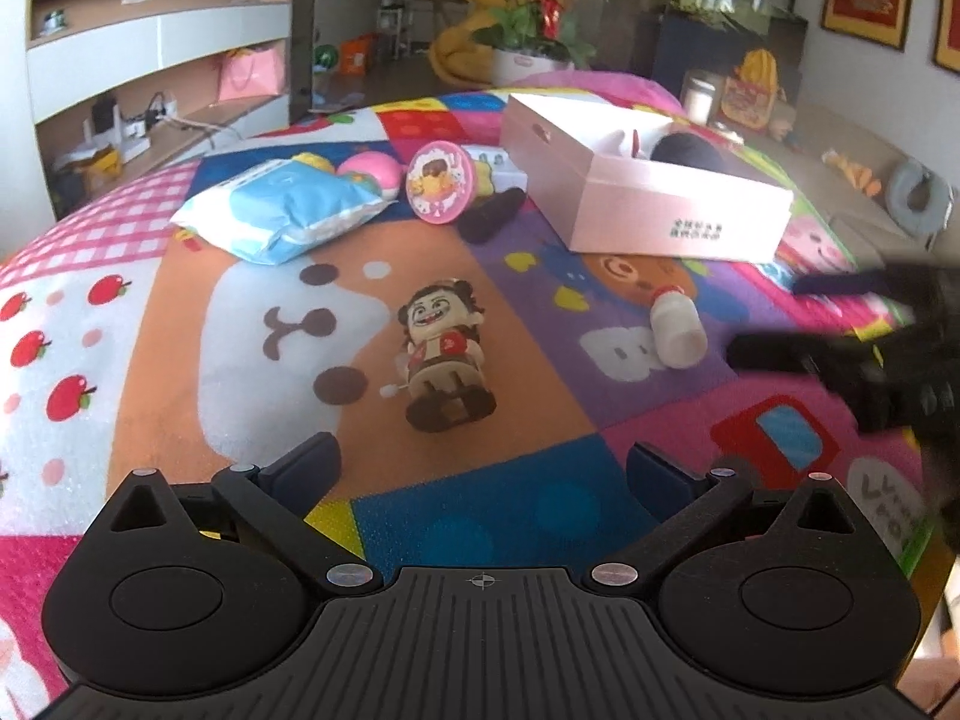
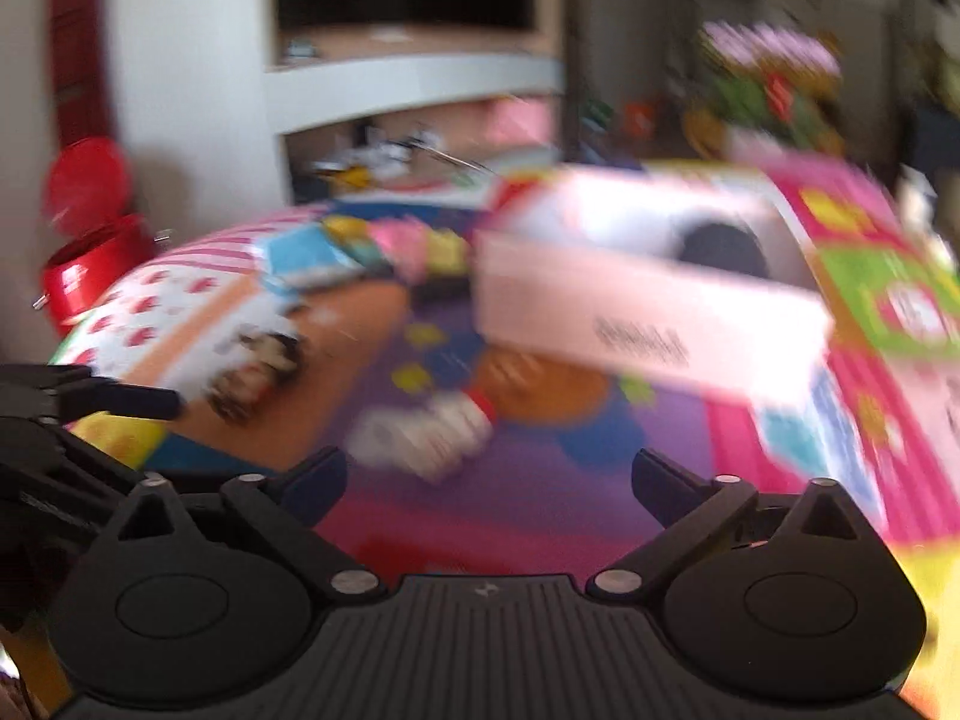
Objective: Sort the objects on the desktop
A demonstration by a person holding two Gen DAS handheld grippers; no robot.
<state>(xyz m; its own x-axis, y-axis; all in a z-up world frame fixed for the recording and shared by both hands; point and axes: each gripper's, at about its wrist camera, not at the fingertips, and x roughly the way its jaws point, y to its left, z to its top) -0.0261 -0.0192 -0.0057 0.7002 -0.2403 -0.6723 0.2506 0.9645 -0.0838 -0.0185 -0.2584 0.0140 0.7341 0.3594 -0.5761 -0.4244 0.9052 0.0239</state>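
Note:
A wind-up cartoon figure (image 1: 445, 355) stands on the colourful mat, just ahead of my open, empty left gripper (image 1: 483, 474). A small white bottle with a red cap (image 1: 677, 327) lies on its side to the right. My right gripper (image 1: 774, 318) comes in from the right, open, near the bottle. In the blurred right wrist view the right gripper (image 2: 489, 480) is open and empty, with the bottle (image 2: 420, 435) just ahead between its fingers. An open pink box (image 1: 645, 186) holding a dark object stands at the back right; it also shows in the right wrist view (image 2: 648, 306).
A blue-and-white soft pack (image 1: 282, 213), a pink ball (image 1: 369, 174), a round pink tin (image 1: 441, 189) and a dark cylinder (image 1: 492, 216) lie at the back of the mat. A flower pot (image 1: 531, 18) stands beyond. A red container (image 2: 90, 240) is at left.

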